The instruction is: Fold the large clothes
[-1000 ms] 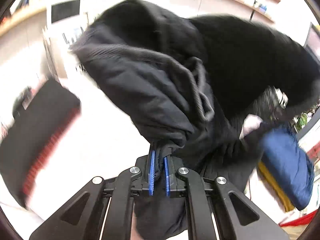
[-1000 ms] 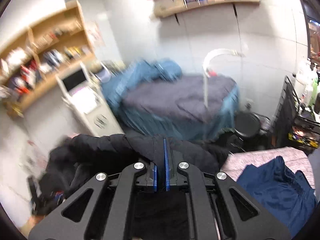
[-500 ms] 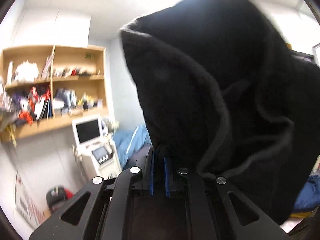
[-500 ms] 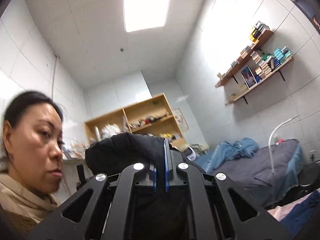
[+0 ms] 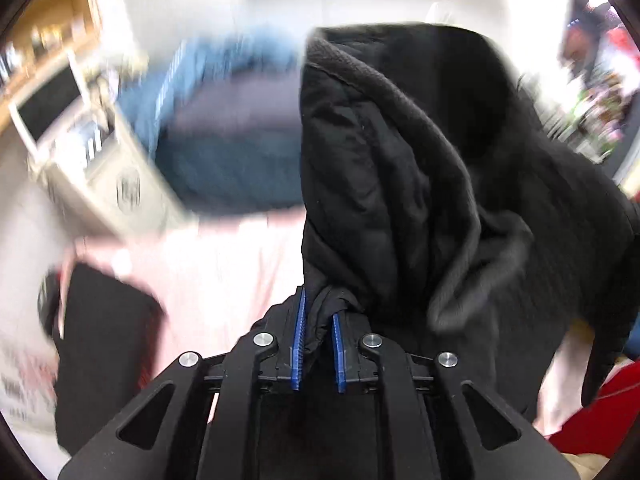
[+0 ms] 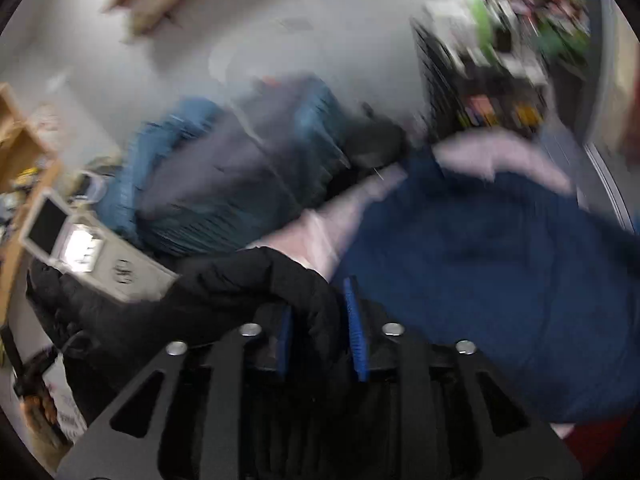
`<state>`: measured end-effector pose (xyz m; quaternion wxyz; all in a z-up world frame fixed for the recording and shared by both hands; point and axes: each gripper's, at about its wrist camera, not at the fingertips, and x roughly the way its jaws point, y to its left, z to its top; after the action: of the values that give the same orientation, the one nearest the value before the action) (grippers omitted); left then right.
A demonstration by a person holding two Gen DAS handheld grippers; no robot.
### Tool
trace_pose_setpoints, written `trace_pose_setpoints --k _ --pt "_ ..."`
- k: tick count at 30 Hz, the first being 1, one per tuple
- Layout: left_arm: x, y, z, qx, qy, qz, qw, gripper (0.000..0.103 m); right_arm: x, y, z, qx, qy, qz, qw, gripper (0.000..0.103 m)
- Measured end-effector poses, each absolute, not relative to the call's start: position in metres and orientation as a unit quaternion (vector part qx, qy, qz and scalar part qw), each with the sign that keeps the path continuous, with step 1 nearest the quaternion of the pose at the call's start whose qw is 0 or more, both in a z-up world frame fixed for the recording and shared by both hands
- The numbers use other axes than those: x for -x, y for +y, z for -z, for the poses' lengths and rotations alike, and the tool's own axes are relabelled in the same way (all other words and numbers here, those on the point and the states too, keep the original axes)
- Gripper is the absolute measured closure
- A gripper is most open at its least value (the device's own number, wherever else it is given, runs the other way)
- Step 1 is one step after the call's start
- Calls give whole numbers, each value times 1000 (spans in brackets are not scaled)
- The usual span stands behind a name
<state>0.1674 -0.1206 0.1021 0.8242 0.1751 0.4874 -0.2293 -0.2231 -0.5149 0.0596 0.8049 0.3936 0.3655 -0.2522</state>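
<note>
Your left tongs (image 5: 318,344) pinch a bunched fold of the black jacket (image 5: 420,184), their jaws starting to part, and the jacket hangs up and rightward. Your right tongs (image 6: 320,328) are opening, black jacket cloth between their pads (image 6: 356,328), beside a navy garment (image 6: 500,280).

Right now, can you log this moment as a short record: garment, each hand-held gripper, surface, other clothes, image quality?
garment: black jacket, bunched, hanging from the left grip
left hand-held gripper: jaws opening, narrow gap, a fold of the jacket between the blue pads
right hand-held gripper: jaws opening, jacket fabric lying between the pads, pads no longer pressing it
surface: pale pink cover below both grippers
other clothes: dark blue garment on the cover, to the right
image quality: both views motion-blurred; background detail unreliable
</note>
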Motion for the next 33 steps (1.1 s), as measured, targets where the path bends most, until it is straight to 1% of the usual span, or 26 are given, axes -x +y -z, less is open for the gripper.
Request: trace_pose_setpoints --k 1,2,4,7,9,10,11,12,13,14,15,16,17,18,19,20,21,23,25,28,30,33 --pt "-173 -130 -57 -171 530 229 799 89 217 -513 -16 -420 388 244 784 26" --pt "-181 -137 -23 -155 558 239 779 88 215 -507 6 -429 397 242 774 24" --pt "-174 -143 34 -135 594 222 761 88 216 -482 46 -409 429 288 753 25" --pt "-155 -149 52 -121 607 202 759 88 223 -455 73 -407 436 283 751 24" --pt "-153 -157 61 -118 609 216 754 87 224 -443 78 -388 438 287 758 24" --pt "-155 -161 57 -125 607 222 753 87 220 -438 76 -363 443 291 767 25" --pt "-166 -139 47 -132 602 225 755 87 217 -438 73 -339 444 296 775 25" --pt "-164 -134 29 -150 588 230 761 87 214 -436 71 -311 444 301 785 25" --pt "-167 -102 24 -168 575 236 765 85 212 -433 64 -286 442 301 795 24" --pt "-160 -113 11 -212 549 251 769 77 205 -429 56 -258 441 293 808 24" --pt "-150 -129 0 -261 518 267 770 65 195 -424 51 -237 442 279 819 24" --pt "-135 -147 -13 -326 464 277 776 29 181 -418 47 -213 448 260 828 24" --pt "-123 -159 -21 -376 404 280 786 8 168 -410 44 -188 456 246 834 24" --pt "-102 -170 -29 -439 306 282 796 7 159 -402 39 -167 462 237 838 24" --pt "-84 -170 -35 -478 227 272 803 6 161 -393 34 -154 467 230 840 25" --pt "-79 -174 -38 -489 202 258 808 6 151 -385 32 -150 469 214 844 24" --pt "-82 -177 -42 -480 214 251 813 6 145 -379 30 -152 467 199 848 24" --pt "-92 -173 -44 -437 269 259 818 6 137 -366 30 -147 469 190 850 22" --pt "-98 -156 -27 -426 296 233 822 6 137 -360 37 -158 476 184 845 21" --pt "-105 -118 26 -397 376 170 820 6 152 -357 53 -169 500 191 828 21" --pt "-101 -70 50 -367 428 118 818 6 162 -358 63 -170 512 208 816 21" --pt "-89 19 66 -294 500 46 813 6 192 -366 77 -164 526 242 798 21"
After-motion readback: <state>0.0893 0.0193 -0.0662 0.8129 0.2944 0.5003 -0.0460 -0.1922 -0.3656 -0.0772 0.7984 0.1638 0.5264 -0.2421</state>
